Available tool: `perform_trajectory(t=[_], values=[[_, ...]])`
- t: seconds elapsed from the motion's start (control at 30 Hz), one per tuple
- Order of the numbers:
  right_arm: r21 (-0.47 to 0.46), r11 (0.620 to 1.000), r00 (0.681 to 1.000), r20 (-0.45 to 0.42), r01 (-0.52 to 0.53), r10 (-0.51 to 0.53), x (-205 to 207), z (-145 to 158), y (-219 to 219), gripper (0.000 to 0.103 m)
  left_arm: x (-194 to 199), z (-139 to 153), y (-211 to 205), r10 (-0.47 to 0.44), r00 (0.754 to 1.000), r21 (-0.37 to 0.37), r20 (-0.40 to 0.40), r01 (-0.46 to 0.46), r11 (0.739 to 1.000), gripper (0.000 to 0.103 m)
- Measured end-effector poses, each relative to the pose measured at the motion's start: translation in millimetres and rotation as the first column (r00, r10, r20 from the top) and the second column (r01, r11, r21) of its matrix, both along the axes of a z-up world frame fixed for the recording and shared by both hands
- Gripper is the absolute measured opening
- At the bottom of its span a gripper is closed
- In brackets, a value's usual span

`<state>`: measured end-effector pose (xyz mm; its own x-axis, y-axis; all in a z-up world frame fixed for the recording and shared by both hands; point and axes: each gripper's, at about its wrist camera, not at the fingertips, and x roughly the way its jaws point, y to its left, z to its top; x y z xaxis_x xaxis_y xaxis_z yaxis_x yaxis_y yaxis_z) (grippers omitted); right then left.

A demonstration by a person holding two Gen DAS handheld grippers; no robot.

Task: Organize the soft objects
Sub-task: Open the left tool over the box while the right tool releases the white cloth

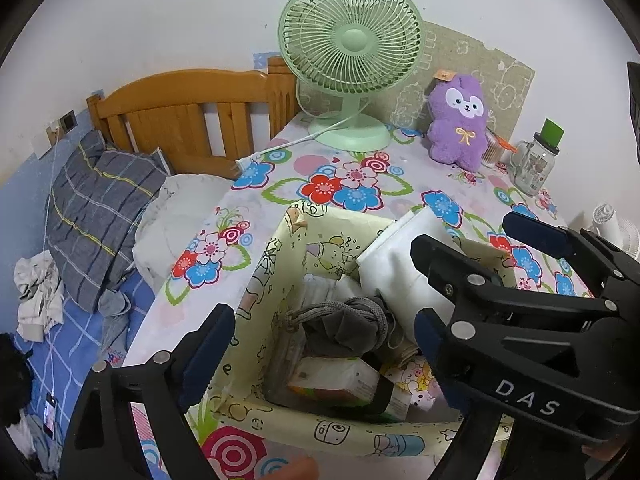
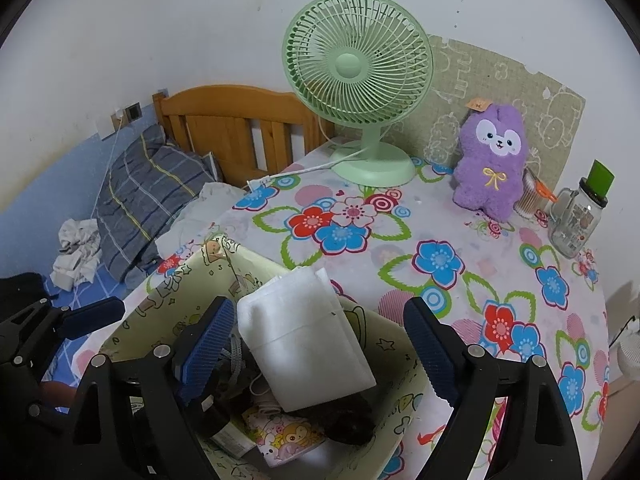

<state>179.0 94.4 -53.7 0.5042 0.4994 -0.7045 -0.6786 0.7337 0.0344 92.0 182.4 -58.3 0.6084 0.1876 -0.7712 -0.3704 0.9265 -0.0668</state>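
I hold both grippers over the yellow cartoon-print storage box [image 2: 384, 364] on the floral tablecloth [image 2: 460, 248]; the right gripper [image 2: 318, 344] is spread wide, its jaws flanking but not touching the folded white cloth [image 2: 304, 332], which leans out of the box's far corner; the left gripper [image 1: 320, 348] hangs released and empty above the grey drawstring pouch [image 1: 344, 324] and packets inside. To finish well, I judge the cloth should be pinched mid-fold and laid flat, not crushed onto the contents; the purple plush [image 2: 490, 168] by the green fan [image 2: 356, 108] stands apart, not yet boxed. Legible writing: "DAS" on the right gripper's body in the left view; the jar's label is unreadable.
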Motion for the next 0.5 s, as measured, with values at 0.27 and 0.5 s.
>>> perform_trajectory(t=[0.27,0.5], values=[[0.006,1.0,0.999,0.033,0.018,-0.019,-6,11,-11,0.089,-4,8,-8,-0.009,1.0,0.013,0.014,0.009,1.0,0.093],[0.01,1.0,0.998,0.059,0.028,-0.028,-12,20,-20,0.089,-8,16,-16,-0.017,0.999,0.032,0.029,0.016,0.999,0.093]])
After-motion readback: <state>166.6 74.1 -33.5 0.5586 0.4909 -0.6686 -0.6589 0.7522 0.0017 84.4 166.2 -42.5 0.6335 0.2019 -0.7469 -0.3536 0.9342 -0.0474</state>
